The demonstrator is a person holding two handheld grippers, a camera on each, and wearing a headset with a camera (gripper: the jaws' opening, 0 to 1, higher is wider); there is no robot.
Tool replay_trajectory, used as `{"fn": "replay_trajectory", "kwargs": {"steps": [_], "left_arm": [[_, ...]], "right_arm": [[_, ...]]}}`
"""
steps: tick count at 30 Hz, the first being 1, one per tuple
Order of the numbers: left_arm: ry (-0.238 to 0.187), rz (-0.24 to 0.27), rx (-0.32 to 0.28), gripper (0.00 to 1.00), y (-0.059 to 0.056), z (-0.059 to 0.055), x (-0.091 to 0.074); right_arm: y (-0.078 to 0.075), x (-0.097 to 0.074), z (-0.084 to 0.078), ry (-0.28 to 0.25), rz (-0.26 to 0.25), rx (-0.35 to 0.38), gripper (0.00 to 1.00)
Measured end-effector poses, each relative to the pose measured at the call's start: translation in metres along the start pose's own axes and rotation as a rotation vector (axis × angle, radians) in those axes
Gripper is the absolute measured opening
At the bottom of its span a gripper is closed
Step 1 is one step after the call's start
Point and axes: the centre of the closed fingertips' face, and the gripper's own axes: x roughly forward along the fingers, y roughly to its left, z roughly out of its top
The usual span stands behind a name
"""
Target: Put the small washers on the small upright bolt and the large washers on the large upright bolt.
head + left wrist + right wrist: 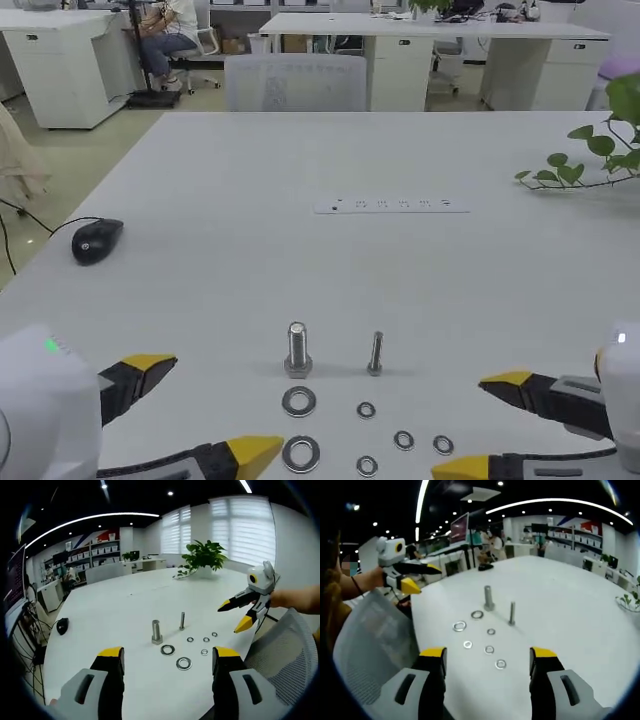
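Observation:
A large upright bolt (297, 350) and a small upright bolt (375, 353) stand side by side on the white table (300, 180). Two large washers (298, 402) (301, 453) lie flat in front of the large bolt. Several small washers (404, 440) lie flat in front of the small bolt. My left gripper (205, 410) hovers open at the near left, nothing between its yellow tips. My right gripper (480, 425) hovers open at the near right, also holding nothing. Both point at the bolts (156, 631) (488, 598) and touch no washer.
A black mouse (97, 240) lies at the table's left edge. A flush power strip (392, 205) sits mid-table. Plant leaves (600, 150) reach in from the right. An office chair (295, 82) stands at the far edge, with desks and a seated person (165, 40) beyond.

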Motion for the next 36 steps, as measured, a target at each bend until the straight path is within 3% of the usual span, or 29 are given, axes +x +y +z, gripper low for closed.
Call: {"fn": "replay_trajectory", "kwargs": {"steps": [22, 36], "left_arm": [[0.019, -0.006, 0.001, 0.71, -0.0030, -0.0063, 0.0037], [0.006, -0.001, -0.005, 0.71, -0.0012, -0.0024, 0.0030]], "right_arm": [[-0.0013, 0.0003, -0.0074, 0.031, -0.004, -0.008, 0.68], [-0.0020, 0.0007, -0.0063, 0.037, -0.007, -0.019, 0.68]]}}
